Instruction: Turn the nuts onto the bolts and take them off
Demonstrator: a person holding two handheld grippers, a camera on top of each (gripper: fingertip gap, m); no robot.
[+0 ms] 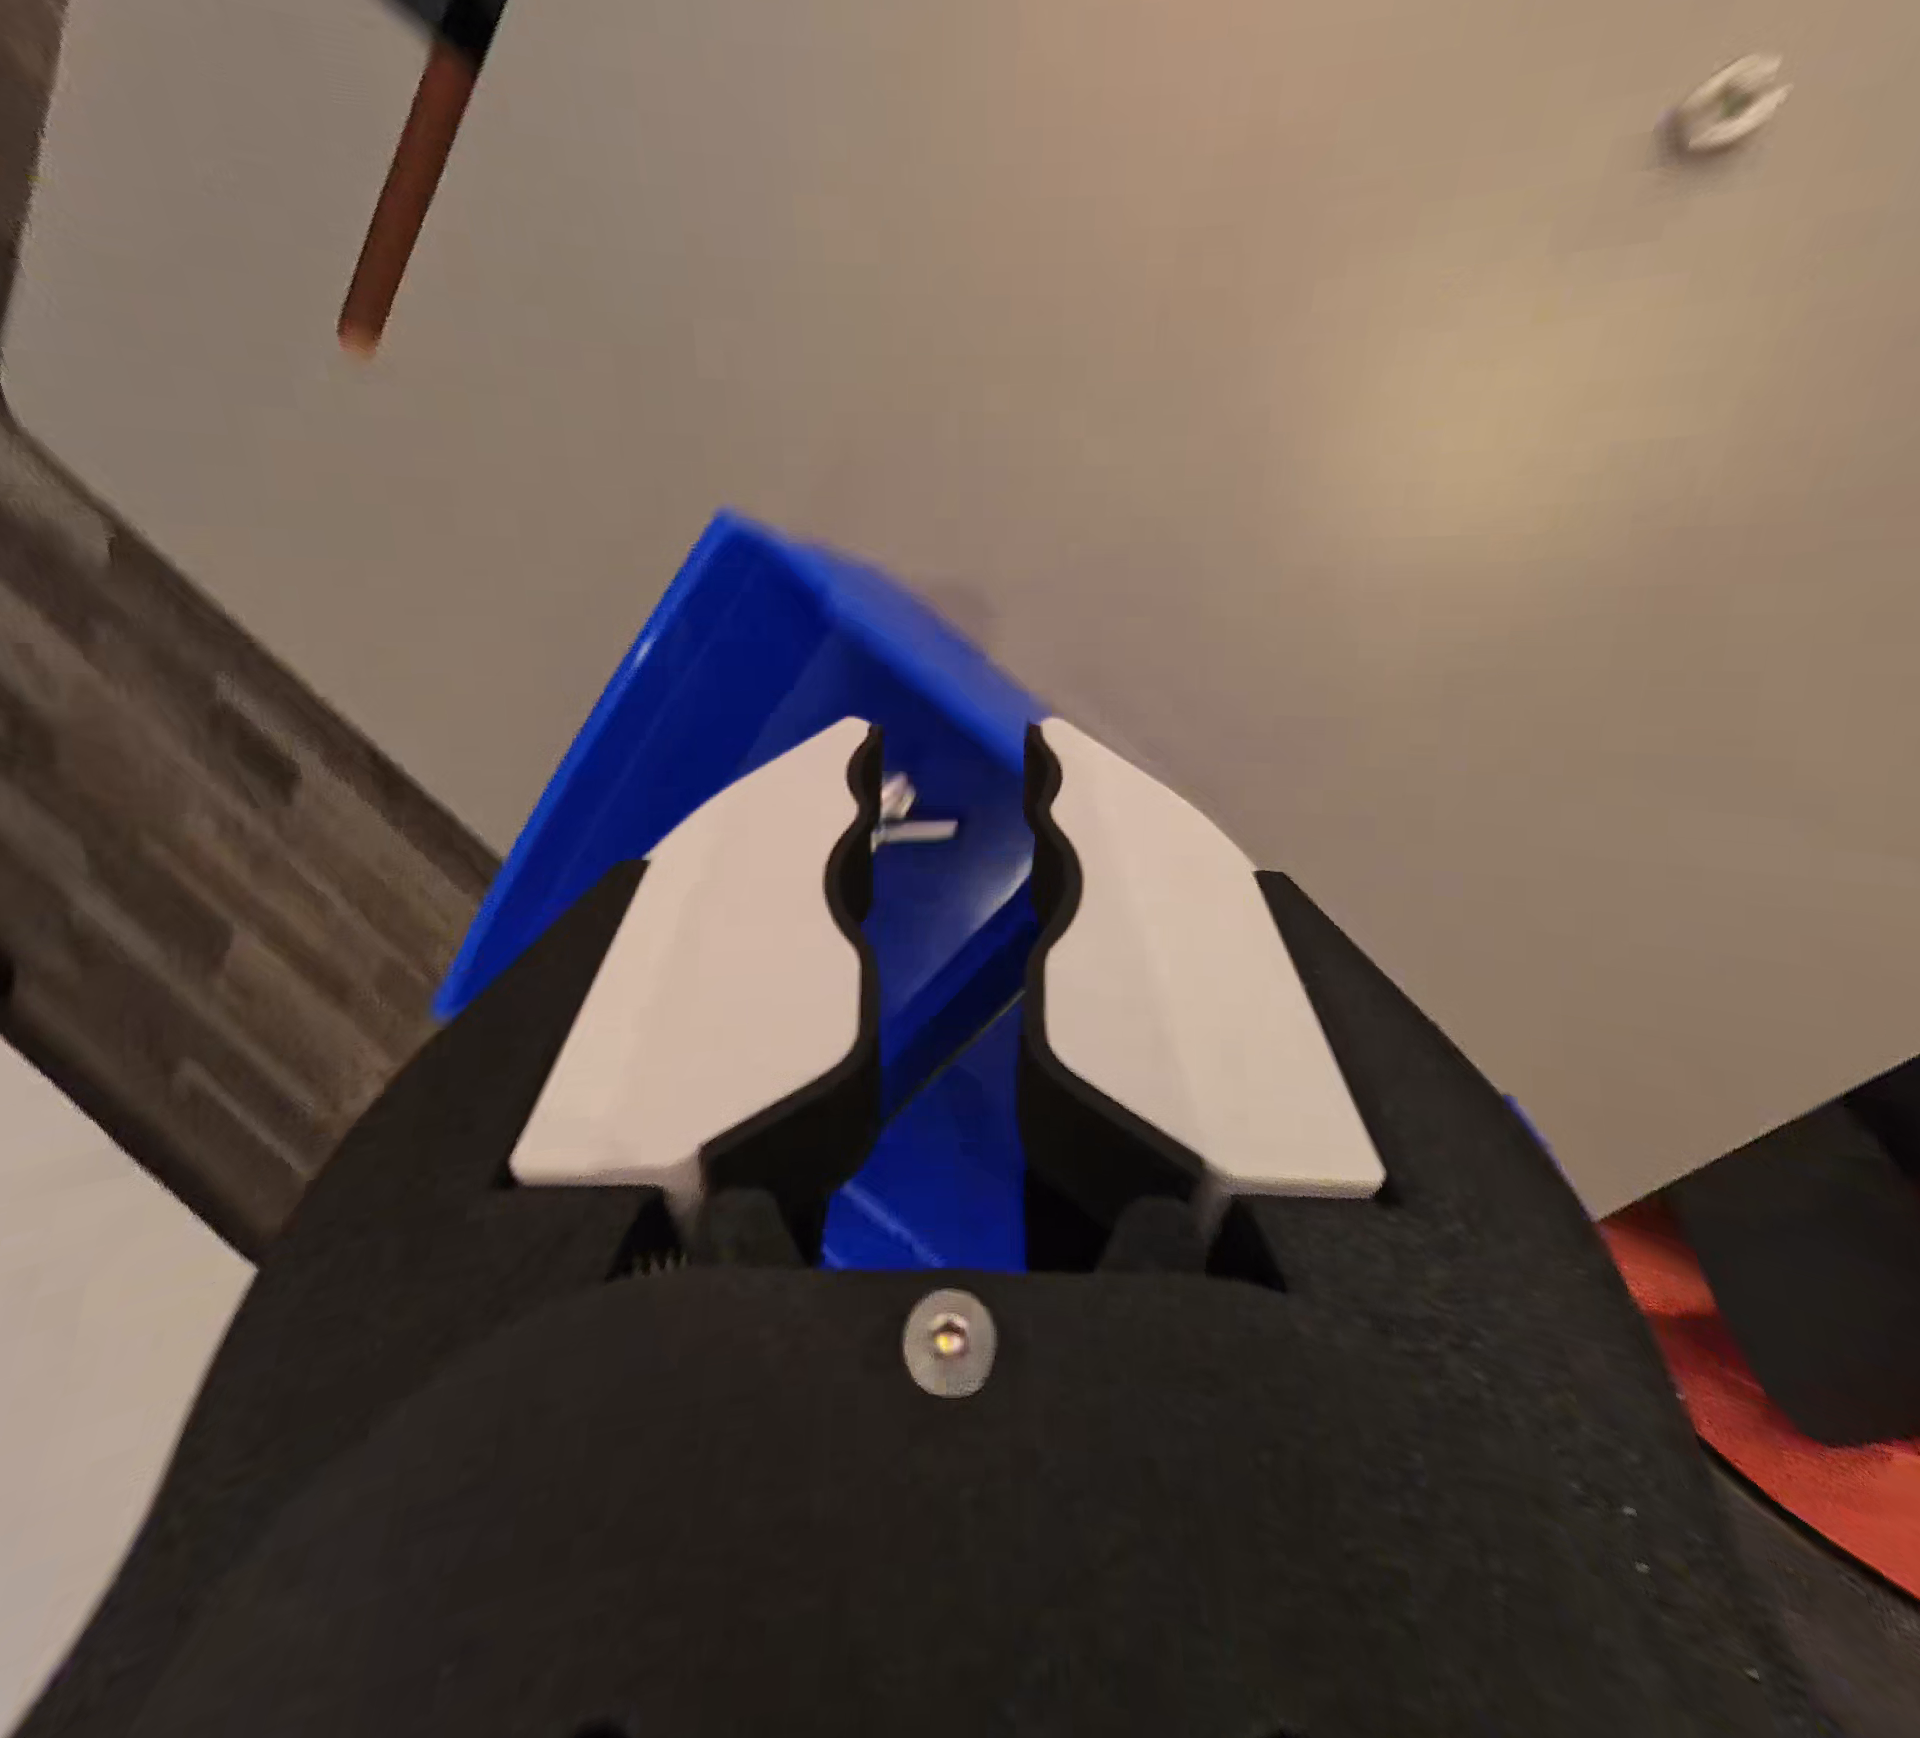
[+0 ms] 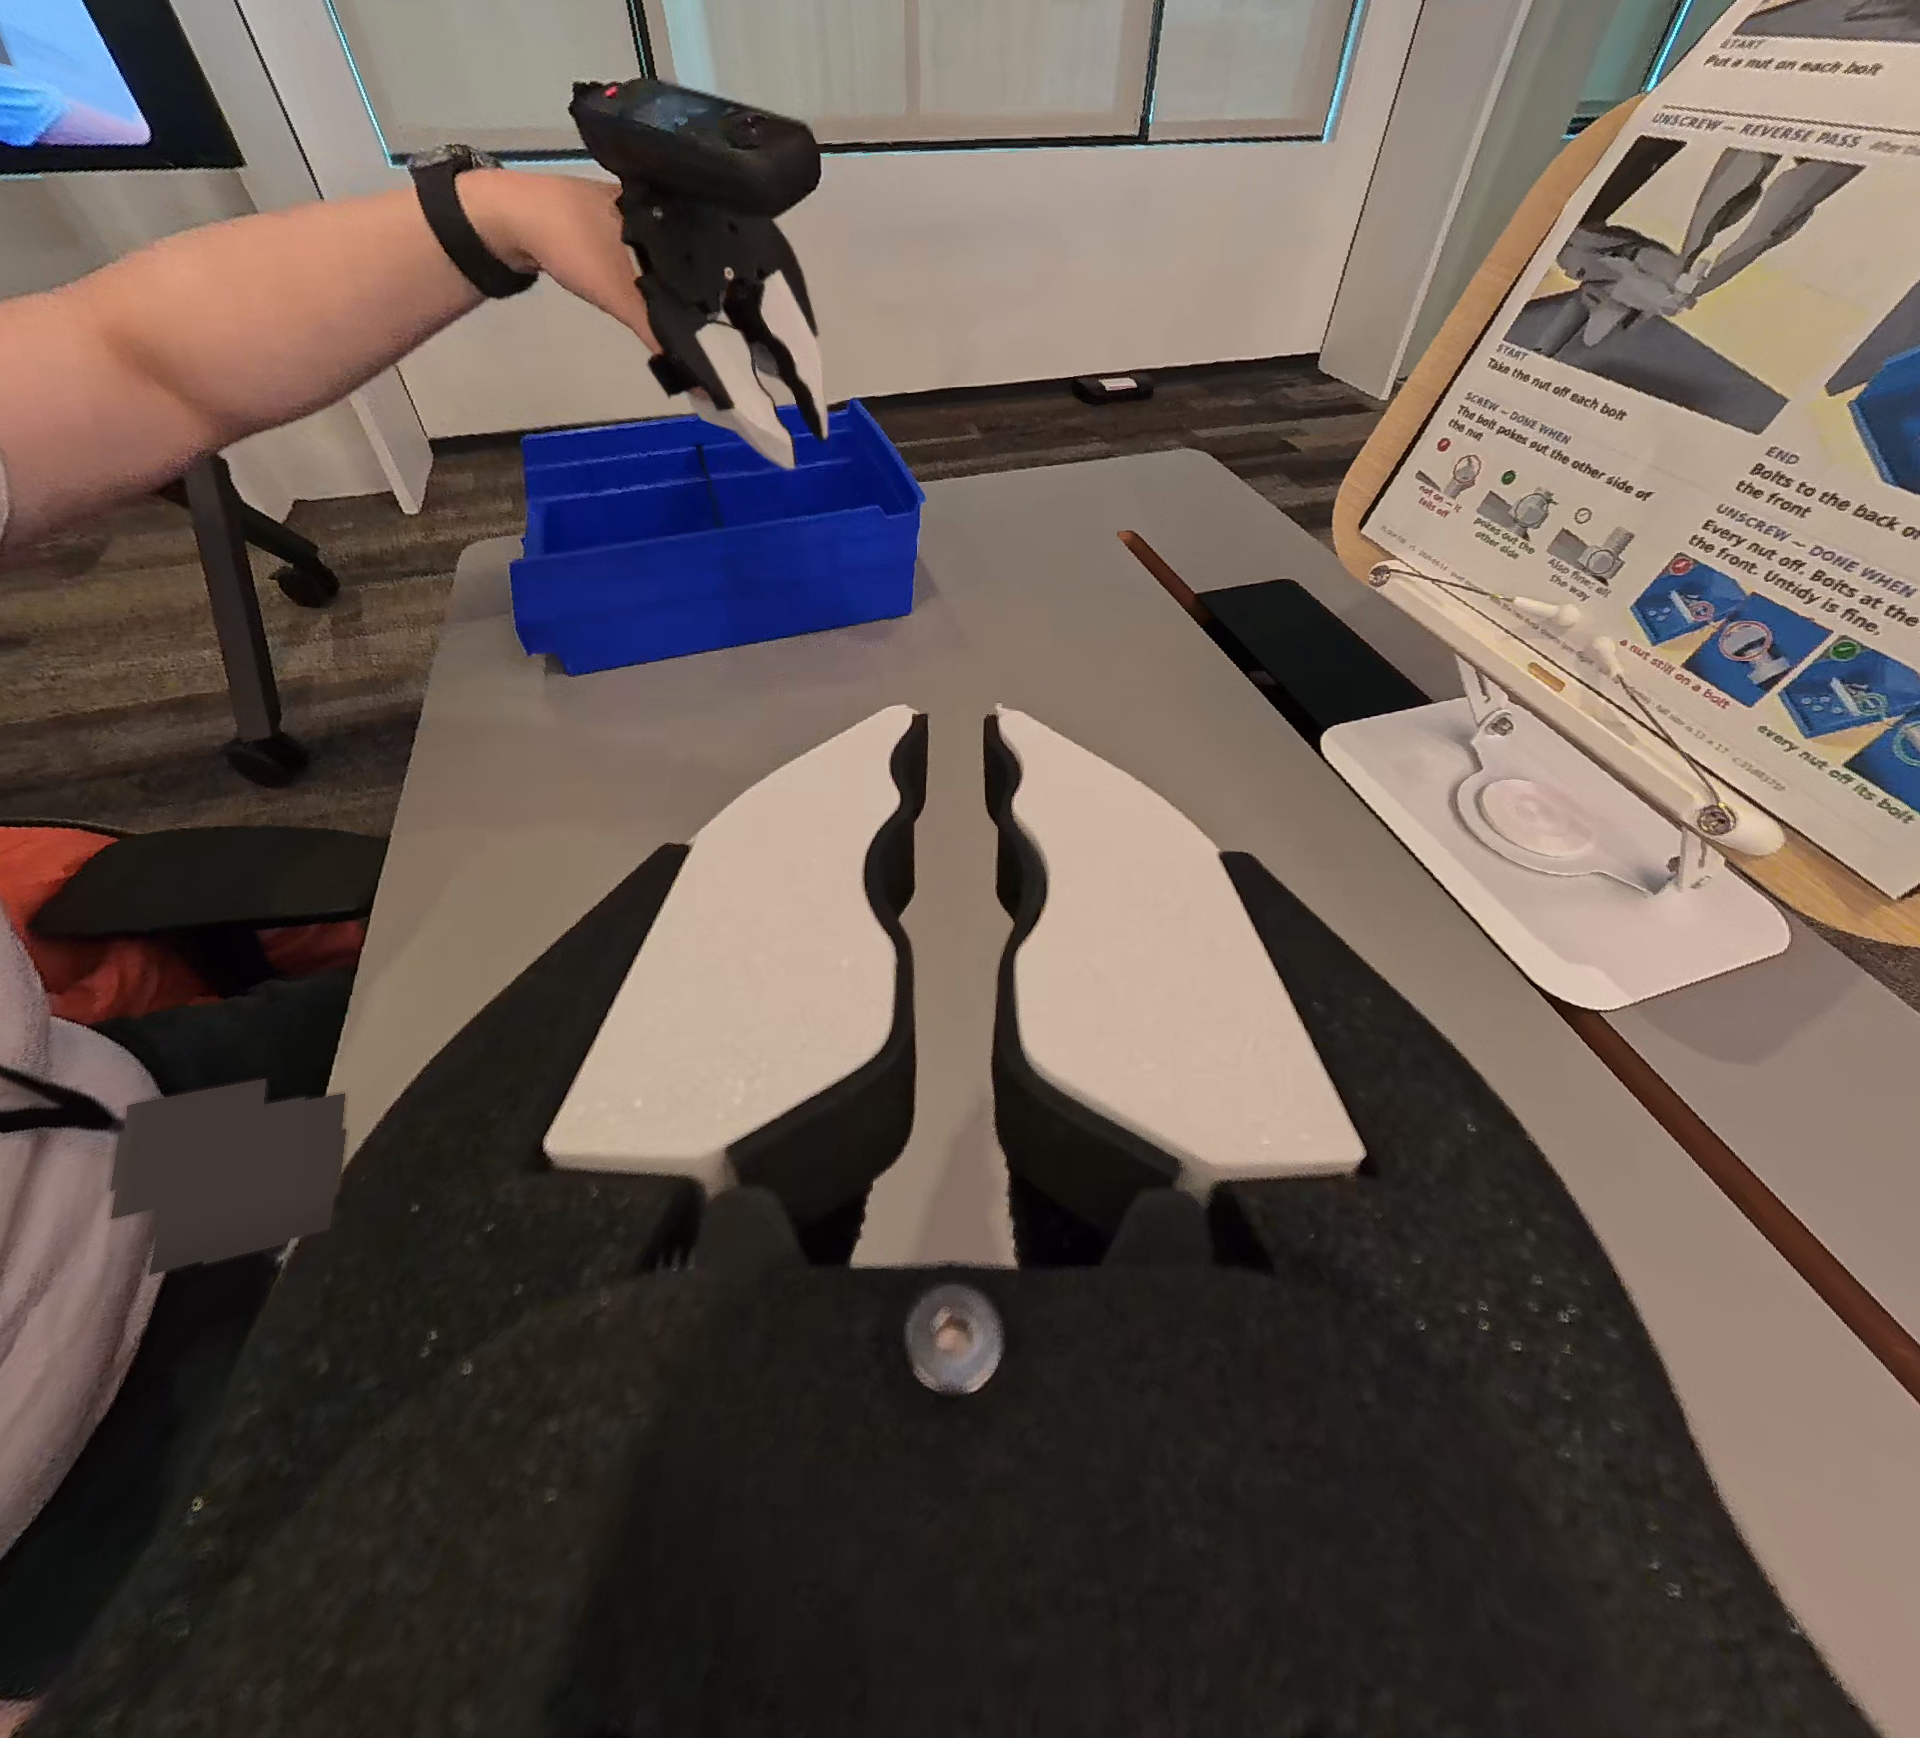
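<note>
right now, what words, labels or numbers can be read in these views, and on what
Instruction sheet on the white stand: printed headings and captions, legible, but I don't quote writing.
Display on the left gripper: too small to read.
Blue bin: no label visible.
Left wrist view: blurred, no text.

Blue moulded plastic bin (image 2: 717, 545): smooth, faint sheen on walls. Grey tabletop (image 2: 1039, 608): matt, smooth laminate look, with a thin brown wood-toned edge strip (image 2: 1164, 571) on the right. Left gripper (image 1: 948, 738) and right gripper (image 2: 954, 722): black bodies grainy, rough-textured plastic; white finger plates matt, finely speckled. Small silvery metal piece (image 1: 912, 815) inside the bin, shiny; blurred. Silvery metal nut (image 1: 1725, 104) on the tabletop, glossy. White stand (image 2: 1558, 867) at right: smooth, satin.
</note>
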